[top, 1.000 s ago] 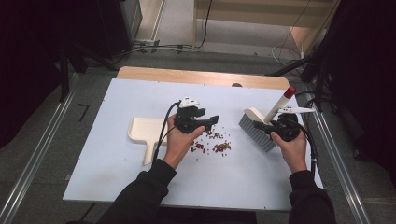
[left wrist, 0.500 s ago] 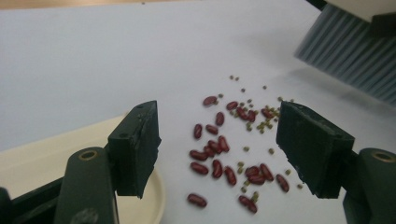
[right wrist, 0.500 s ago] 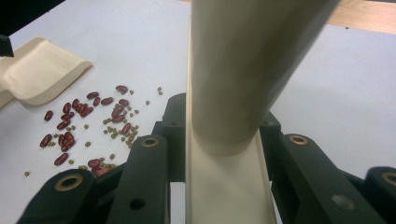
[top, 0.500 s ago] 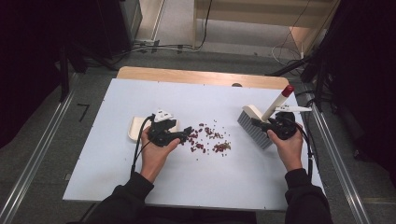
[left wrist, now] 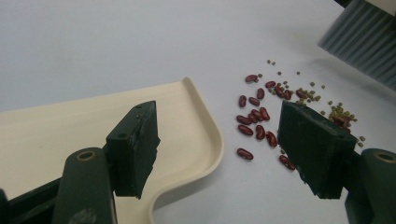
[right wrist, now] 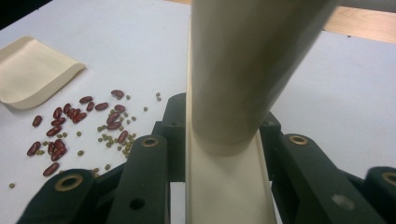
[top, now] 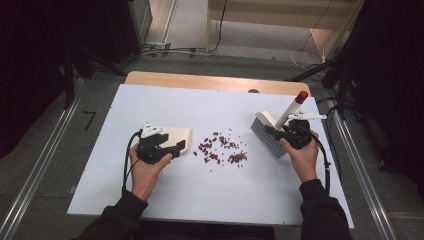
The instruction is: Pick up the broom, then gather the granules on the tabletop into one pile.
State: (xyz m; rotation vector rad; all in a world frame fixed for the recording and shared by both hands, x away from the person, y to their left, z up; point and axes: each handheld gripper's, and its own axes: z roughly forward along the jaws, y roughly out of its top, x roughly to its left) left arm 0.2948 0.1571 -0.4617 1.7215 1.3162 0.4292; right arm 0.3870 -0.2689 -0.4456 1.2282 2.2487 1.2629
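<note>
Holding the brush (top: 272, 134) by its cream handle, the right gripper (top: 295, 134) keeps its jaws tightly closed around the handle, as the right gripper view shows, where the thick handle (right wrist: 243, 84) rises straight between the black jaws. The brush stands on the right side of the table (top: 250, 200), its grey bristles resting on the surface just to the right of the spilled beans (top: 220, 149), so it looks ready to push them leftward. The beans, dark red ones mixed with small green ones, lie scattered in the middle of the table, between the brush and the dustpan (top: 177, 136). The cream dustpan lies flat on the left, with its open mouth turned to the beans; I judge it is placed so to receive what the brush sweeps. The left gripper (top: 172, 147) is over the near right part of the dustpan, and its jaws have just been opening; in the left gripper view they stand wide apart with nothing pressed between them, one pad above the dustpan (left wrist: 187, 121) and the other above the beans (left wrist: 257, 123). Probably the left gripper will take the dustpan by its edge or handle to keep it steady, because a loose pan would slide away under the brush.
</note>
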